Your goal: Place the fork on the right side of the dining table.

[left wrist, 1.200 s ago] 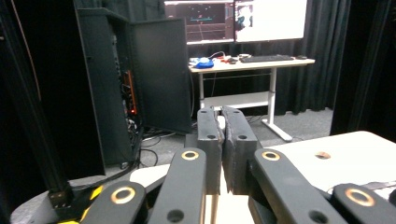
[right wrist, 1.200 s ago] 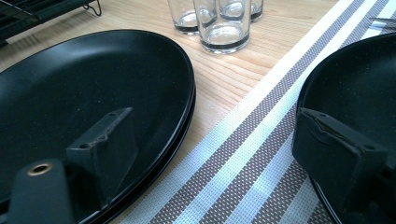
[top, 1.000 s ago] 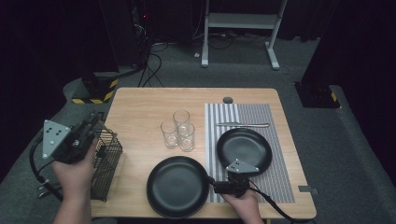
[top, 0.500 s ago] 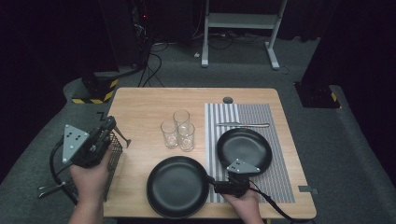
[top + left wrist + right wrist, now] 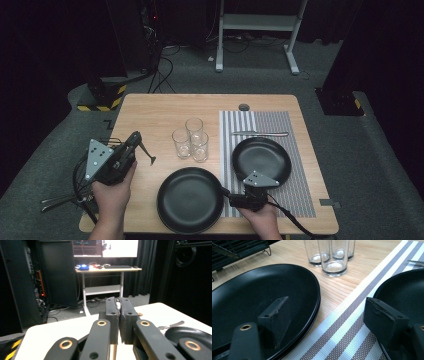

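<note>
Your left gripper point(image 5: 134, 145): at the table's point(image 5: 150, 107) 9 o'clock edge, above the wire rack point(image 5: 82, 172), jaws clenched with nothing between them; the left gripper view shows the two pads point(image 5: 111, 312) pressed face to face.

Three drinking glasses point(image 5: 191, 139): clustered near the table's centre, standing upright, close together, at 2 o'clock from your left gripper.

Large black plate point(image 5: 190, 200): on bare wood at the table's 6 o'clock edge, its right rim just at the striped placemat point(image 5: 295, 190). It looks to be a stack of two.

Your right gripper point(image 5: 226, 192): at 5 o'clock on the table, jaws released and standing wide, just now closing a little. In the right gripper view one jaw hangs over the large plate's rim, the other over the smaller plate; the placemat strip lies between them, nothing gripped.

Smaller black plate point(image 5: 261, 159): on the placemat, at 1 o'clock from your right gripper.

Knife point(image 5: 260, 133): on the placemat, at 12 o'clock from the smaller plate.
</note>
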Demonstrator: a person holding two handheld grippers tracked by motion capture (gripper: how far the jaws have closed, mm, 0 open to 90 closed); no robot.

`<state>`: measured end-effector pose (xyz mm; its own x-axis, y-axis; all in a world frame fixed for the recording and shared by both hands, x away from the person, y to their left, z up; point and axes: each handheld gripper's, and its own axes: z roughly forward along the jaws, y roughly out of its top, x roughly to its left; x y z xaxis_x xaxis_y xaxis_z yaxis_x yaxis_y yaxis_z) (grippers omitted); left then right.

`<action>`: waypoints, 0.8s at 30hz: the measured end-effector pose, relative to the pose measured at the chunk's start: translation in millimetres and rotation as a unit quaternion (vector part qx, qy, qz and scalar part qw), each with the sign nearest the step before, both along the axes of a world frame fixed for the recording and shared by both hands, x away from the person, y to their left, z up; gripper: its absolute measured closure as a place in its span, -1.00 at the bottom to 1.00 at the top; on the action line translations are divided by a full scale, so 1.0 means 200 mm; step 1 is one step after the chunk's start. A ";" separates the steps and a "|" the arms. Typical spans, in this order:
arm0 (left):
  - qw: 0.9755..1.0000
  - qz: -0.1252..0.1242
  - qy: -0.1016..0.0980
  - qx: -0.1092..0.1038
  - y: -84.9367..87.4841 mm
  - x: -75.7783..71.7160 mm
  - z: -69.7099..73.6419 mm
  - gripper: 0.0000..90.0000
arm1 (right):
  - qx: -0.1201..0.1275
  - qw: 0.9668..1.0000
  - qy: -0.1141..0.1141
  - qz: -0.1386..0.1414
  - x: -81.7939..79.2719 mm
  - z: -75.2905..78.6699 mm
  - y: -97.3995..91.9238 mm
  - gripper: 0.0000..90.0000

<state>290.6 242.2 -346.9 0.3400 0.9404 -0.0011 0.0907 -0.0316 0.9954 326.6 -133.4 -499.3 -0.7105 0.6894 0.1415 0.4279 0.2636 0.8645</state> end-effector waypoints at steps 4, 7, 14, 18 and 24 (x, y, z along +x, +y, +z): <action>1.000 -0.012 0.002 0.000 -0.04 -0.01 -0.01 0.92 | 0.000 1.000 -0.003 0.000 0.00 0.00 0.00 -0.47; 1.000 -0.021 0.004 -0.001 -0.06 -0.01 -0.02 0.92 | -0.003 1.000 -0.008 -0.001 -0.01 0.01 0.00 -0.44; 0.999 -0.039 0.011 -0.002 -0.14 -0.01 -0.06 0.92 | -0.005 1.000 -0.017 0.000 -0.01 0.01 0.01 -0.39; 0.999 -0.049 0.010 -0.002 -0.18 -0.01 -0.07 0.92 | -0.004 1.000 -0.020 0.000 -0.01 0.01 0.01 -0.36; 0.998 -0.062 0.011 0.002 -0.23 -0.01 -0.08 0.92 | -0.001 1.000 -0.025 -0.001 -0.01 0.02 0.01 -0.27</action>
<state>287.8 197.1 -362.2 0.4531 0.8914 -0.0071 0.1078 -0.0470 0.9931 324.1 -130.7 -495.6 -0.7149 0.6914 0.1044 0.3855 0.2652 0.8838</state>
